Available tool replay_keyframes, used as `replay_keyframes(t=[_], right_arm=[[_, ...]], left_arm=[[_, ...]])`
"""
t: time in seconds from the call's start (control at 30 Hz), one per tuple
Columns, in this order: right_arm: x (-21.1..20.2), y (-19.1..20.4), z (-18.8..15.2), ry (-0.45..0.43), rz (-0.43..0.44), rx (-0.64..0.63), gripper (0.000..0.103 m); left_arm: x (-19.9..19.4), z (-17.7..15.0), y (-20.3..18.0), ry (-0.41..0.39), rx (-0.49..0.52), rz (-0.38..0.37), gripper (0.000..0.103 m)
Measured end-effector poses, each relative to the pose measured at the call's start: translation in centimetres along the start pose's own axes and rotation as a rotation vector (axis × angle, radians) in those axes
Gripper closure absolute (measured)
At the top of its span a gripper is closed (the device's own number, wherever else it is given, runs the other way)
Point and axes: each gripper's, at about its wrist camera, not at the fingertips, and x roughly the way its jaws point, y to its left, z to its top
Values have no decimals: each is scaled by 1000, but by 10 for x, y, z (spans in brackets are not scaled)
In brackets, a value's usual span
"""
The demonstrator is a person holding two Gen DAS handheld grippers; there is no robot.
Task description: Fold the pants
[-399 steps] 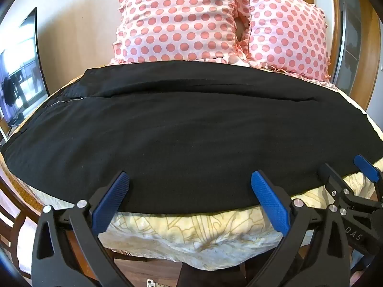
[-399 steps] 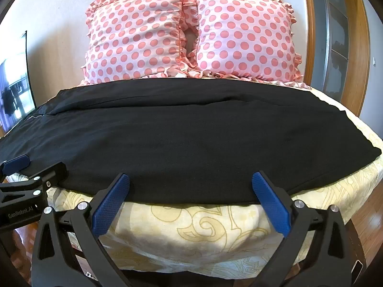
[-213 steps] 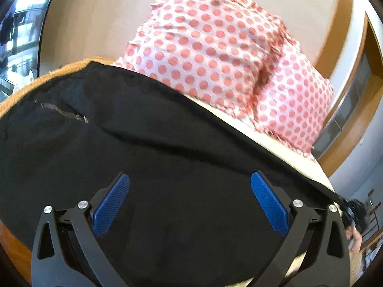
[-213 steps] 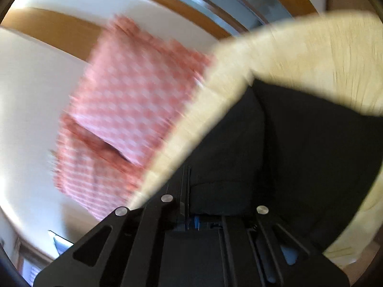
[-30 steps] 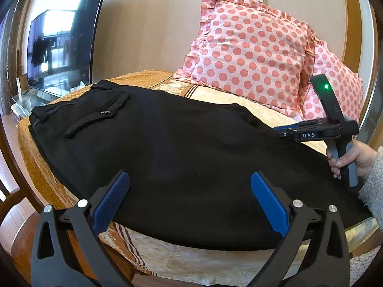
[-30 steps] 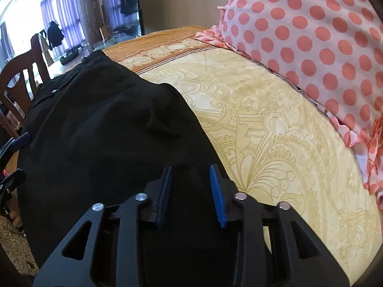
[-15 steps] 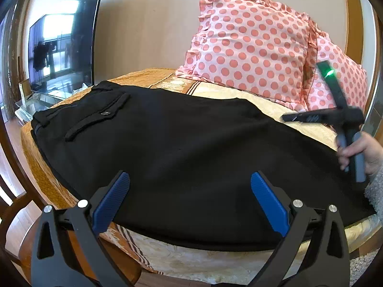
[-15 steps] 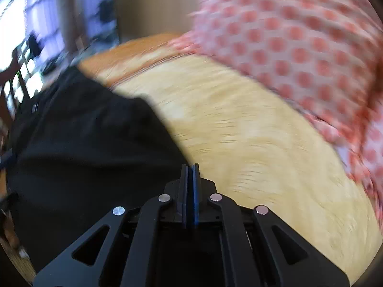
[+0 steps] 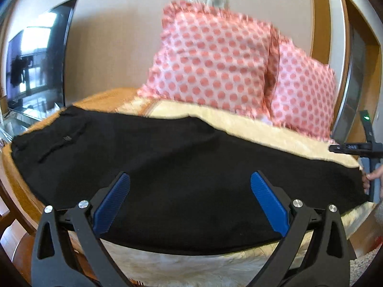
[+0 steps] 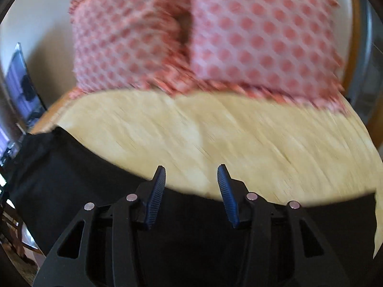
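Black pants (image 9: 182,167) lie flat across the yellow patterned bedspread (image 9: 275,131), folded lengthwise, waistband and a back pocket at the left. My left gripper (image 9: 190,201) hangs open over the near edge of the pants, nothing between its blue pads. My right gripper (image 10: 191,192) hovers above the pants' far edge (image 10: 79,167), its jaws opening and empty. In the left wrist view the right tool (image 9: 359,147) and a hand show at the far right, by the leg ends.
Two pink polka-dot pillows (image 9: 215,57) lean against the wall at the head of the bed. A dark TV screen (image 9: 36,64) stands at the left. A wooden door frame (image 9: 344,47) is at the right, and a wooden chair (image 10: 12,234) at the bed's left side.
My right gripper swung right along the pants towards the leg ends and rolled level, and its jaws went from shut to parted. The left gripper shifted slightly, staying open.
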Motion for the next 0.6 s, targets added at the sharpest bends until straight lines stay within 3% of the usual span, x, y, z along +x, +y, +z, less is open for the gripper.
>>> replay_keyframes(t=[0.1, 0.17, 0.27, 0.37, 0.5, 0.6], right_arm=[[4, -7, -20, 39, -49, -33, 55], [11, -17, -28, 83, -156, -54, 54], [3, -54, -26, 66, -228, 65, 50], [-29, -83, -31, -43, -277, 163, 50], [-99, -150, -63, -221, -360, 471, 39], [-132, -196, -100, -249, -407, 680, 39]], left_arm=[[16, -6, 0, 74, -26, 2, 2], [21, -9, 1, 91, -29, 22, 2], [23, -12, -4, 99, -6, 56, 2], [24, -15, -5, 105, 6, 73, 2], [23, -16, -5, 108, 10, 77, 2], [23, -17, -5, 108, 15, 80, 2]])
